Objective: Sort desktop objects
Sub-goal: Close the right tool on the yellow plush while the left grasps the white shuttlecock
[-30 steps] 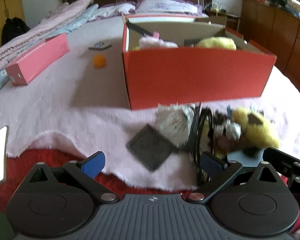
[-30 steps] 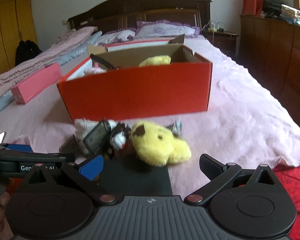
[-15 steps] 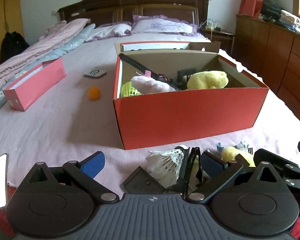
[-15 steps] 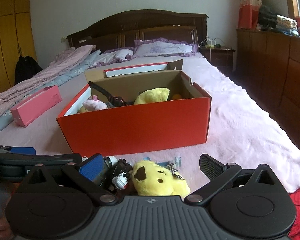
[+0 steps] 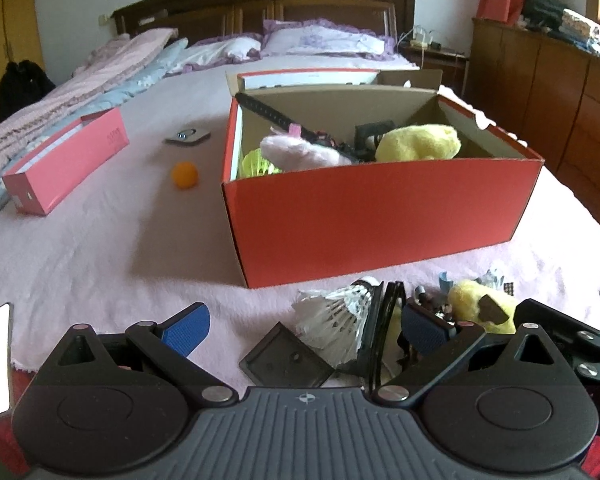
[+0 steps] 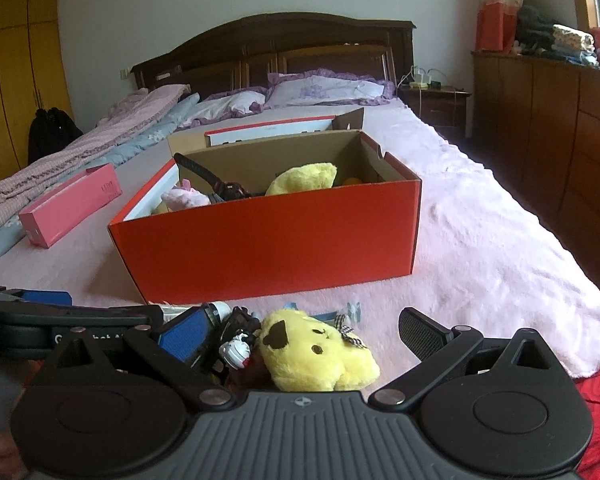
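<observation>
Both tongs spread wide, nothing held. Left tongs point(image 5: 304, 330) hover low over the near edge of the bed point(image 5: 100, 248), right tongs point(image 6: 302, 334) alongside, also at the near edge. Loose pile sits on the bed between the tongs and the red shoebox point(image 5: 380, 200): white shuttlecock point(image 5: 332, 320), dark square coaster point(image 5: 286, 362), black glasses-like frame point(image 5: 380, 328) standing on edge, small toy figure point(image 6: 238, 350), yellow plush dog point(image 6: 316, 354). Plush lies straight ahead of the right tongs, inside their span, long axis roughly across the fingers; right hand clearly nearer it. Shuttlecock lies ahead and right of centre for the left tongs, near the right fingertip point(image 5: 426, 330), cork end pointing toward the box. Box already holds pink plush point(image 5: 300, 154), another yellow plush point(image 5: 420, 142), a black strap point(image 5: 272, 114). Orange ball point(image 5: 185, 175), small grey pad point(image 5: 188, 135) and pink carton point(image 5: 66, 170) lie further toward the left edge, well apart from both tongs. Likely next: right closes on plush, lifts forward into box.
</observation>
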The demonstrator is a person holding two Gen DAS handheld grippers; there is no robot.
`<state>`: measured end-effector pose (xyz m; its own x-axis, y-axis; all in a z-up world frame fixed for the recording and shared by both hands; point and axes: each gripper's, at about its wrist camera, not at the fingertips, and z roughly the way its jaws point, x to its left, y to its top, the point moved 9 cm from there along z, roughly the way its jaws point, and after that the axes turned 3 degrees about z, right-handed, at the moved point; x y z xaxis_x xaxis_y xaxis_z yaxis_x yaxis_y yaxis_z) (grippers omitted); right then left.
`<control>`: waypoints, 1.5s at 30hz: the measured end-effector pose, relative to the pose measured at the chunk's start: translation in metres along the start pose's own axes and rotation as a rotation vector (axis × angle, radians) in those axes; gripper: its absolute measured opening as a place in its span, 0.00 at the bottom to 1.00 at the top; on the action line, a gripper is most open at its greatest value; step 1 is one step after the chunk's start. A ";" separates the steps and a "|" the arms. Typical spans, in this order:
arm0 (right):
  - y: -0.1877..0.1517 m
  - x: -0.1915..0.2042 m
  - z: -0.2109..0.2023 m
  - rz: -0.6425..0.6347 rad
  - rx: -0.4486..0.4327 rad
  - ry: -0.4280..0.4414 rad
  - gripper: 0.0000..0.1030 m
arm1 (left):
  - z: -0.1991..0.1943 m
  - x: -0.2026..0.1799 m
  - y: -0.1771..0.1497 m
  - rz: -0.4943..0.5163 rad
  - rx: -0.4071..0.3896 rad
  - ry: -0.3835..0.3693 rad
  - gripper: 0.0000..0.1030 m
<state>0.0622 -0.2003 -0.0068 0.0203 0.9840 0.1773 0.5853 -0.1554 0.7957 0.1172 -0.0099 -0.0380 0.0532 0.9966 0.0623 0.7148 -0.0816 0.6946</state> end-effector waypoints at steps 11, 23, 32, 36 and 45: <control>-0.002 -0.001 0.014 -0.017 0.046 0.025 0.95 | 0.015 0.003 -0.008 -0.014 0.056 -0.045 1.00; -0.017 -0.013 0.028 0.031 0.140 0.045 0.79 | 0.025 -0.016 -0.028 0.015 0.109 -0.159 0.69; -0.013 -0.010 0.037 0.029 0.149 0.052 0.68 | 0.031 -0.005 -0.010 -0.049 0.083 -0.166 0.63; -0.012 -0.010 0.041 0.040 0.168 0.058 0.53 | 0.035 -0.005 -0.002 -0.084 0.099 -0.200 0.52; -0.019 -0.016 0.052 0.039 0.190 0.027 0.55 | 0.050 -0.002 0.003 -0.134 0.115 -0.175 0.52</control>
<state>0.0925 -0.2087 -0.0546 0.0257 0.9745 0.2229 0.7268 -0.1713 0.6651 0.1538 -0.0120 -0.0722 0.0654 0.9855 -0.1566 0.7980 0.0425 0.6012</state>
